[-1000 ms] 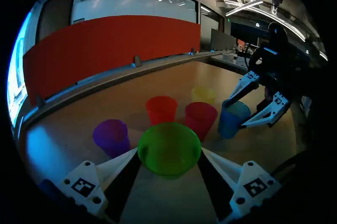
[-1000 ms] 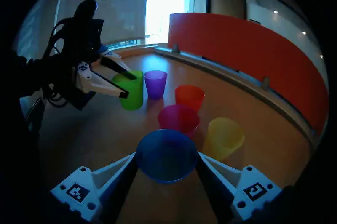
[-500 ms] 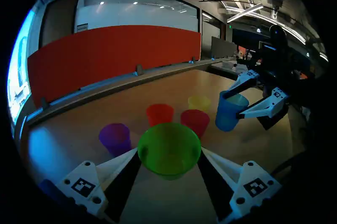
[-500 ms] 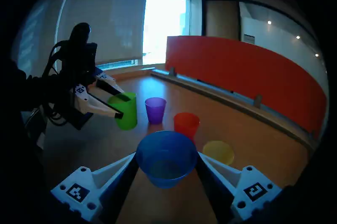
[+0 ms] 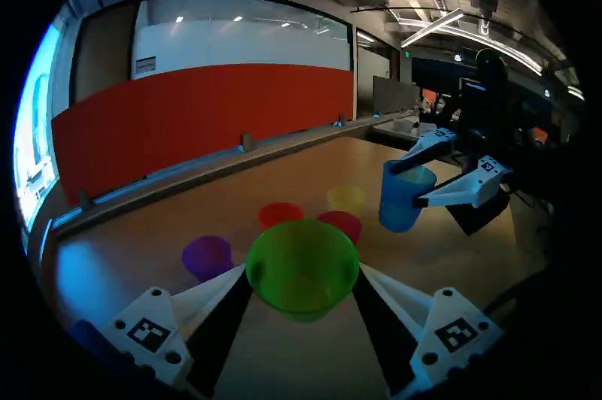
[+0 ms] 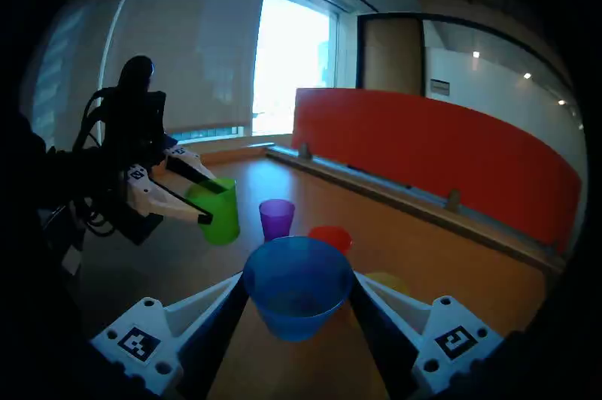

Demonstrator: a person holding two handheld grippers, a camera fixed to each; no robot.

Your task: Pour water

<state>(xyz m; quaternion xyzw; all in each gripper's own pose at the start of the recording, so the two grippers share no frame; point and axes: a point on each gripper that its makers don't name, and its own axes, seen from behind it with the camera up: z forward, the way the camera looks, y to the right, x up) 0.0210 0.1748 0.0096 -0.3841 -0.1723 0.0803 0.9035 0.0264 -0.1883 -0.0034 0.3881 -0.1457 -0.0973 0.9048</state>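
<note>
Both cups have come up off the counter since a second ago, and the four standing cups now sit lower in both views.

Nearest you, your left tool is closed partway. Both fingers press on the sides of the green cup, which hangs upright in the air. Your right tool has the blue cup the same way, upright and lifted. The cup bottoms are dim, so I cannot tell whether either holds water.

Below and beyond the green cup stands the purple cup. Past it are the orange cup and the red cup side by side, with the yellow cup behind them. All four are well short of the counter's far edge.

The risks, as I judge them:
- **Missing the pour:** the two held cups are well apart, so if you tip one now the water would likely land on the counter or in the cups underneath. Bring the rims close first.
- **Losing the grip:** these look like thin plastic cups. A harder squeeze could buckle a wall, and a looser one could let the cup slide as it tilts.
- **Knocking a cup:** if you drop low while crossing, you could topple one of the standing cups.
</note>
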